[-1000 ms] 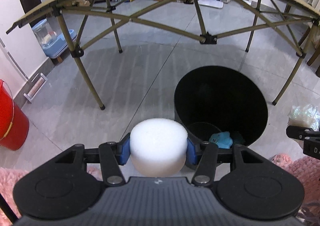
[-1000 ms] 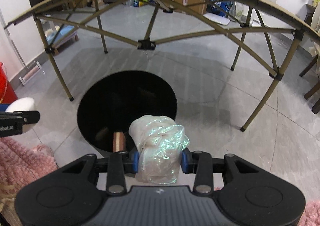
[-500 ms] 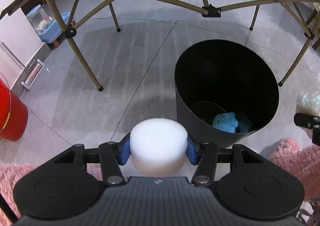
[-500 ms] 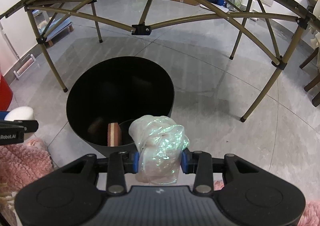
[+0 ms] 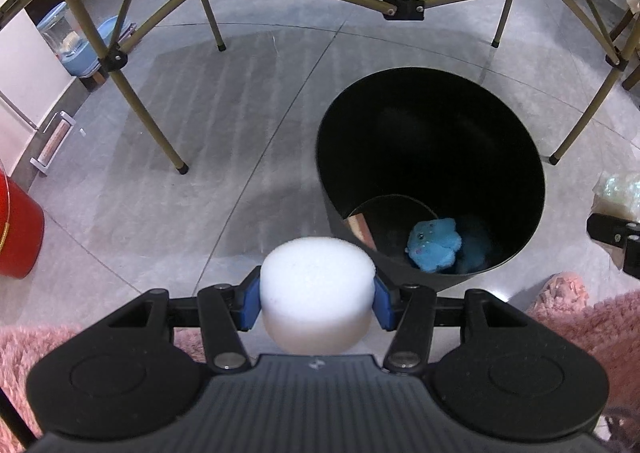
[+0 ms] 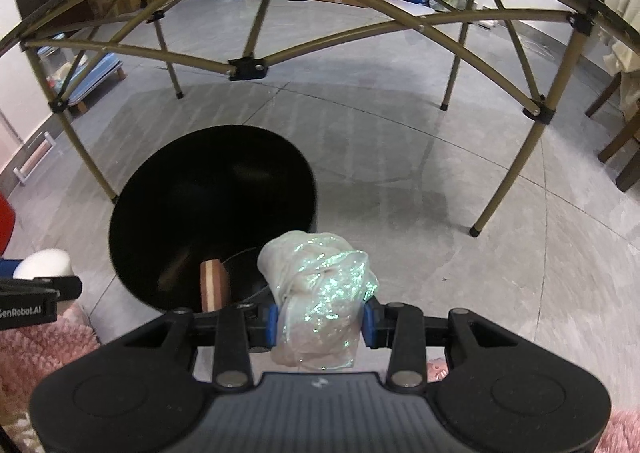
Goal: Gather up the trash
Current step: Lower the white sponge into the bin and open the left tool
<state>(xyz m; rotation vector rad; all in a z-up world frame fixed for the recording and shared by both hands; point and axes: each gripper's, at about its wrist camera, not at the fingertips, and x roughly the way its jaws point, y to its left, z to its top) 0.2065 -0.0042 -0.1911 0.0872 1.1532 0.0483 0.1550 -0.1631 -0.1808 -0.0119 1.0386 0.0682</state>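
black bin [image 5: 432,141] floor half-hidden behind white foam puck [image 5: 316,289]

Black ribbed gripper [image 5: 316,309] body, blue fingers [image 5: 249,303], silver screws

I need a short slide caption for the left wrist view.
Left claw grips a white foam puck beside the black bin.
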